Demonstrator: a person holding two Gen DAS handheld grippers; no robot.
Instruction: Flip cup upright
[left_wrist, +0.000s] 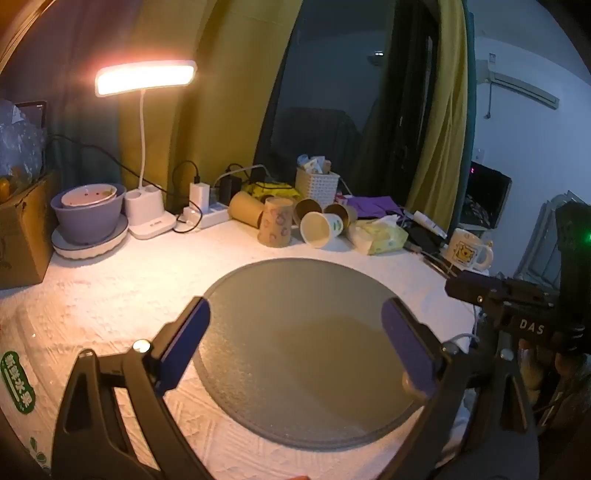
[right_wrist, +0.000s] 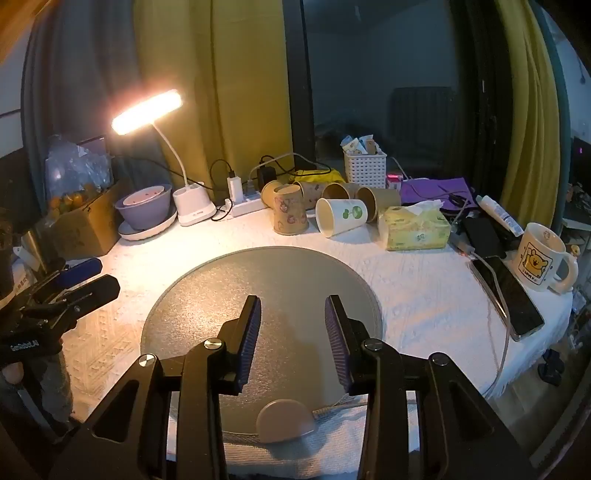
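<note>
The desk (right_wrist: 424, 295) lay under a white cloth with a round grey mat (right_wrist: 258, 280) in the middle, and past the mat's far edge, among brown cups and a tissue box (right_wrist: 415, 227), the white paper cup (right_wrist: 341, 216) lay on its side, mouth toward us. We held our left gripper (left_wrist: 295, 332) and right gripper (right_wrist: 293, 325) over the mat, well apart from the cup, fingers spread and empty. We judged the cup light and easily crushed, so we would pinch its side wall gently.
</note>
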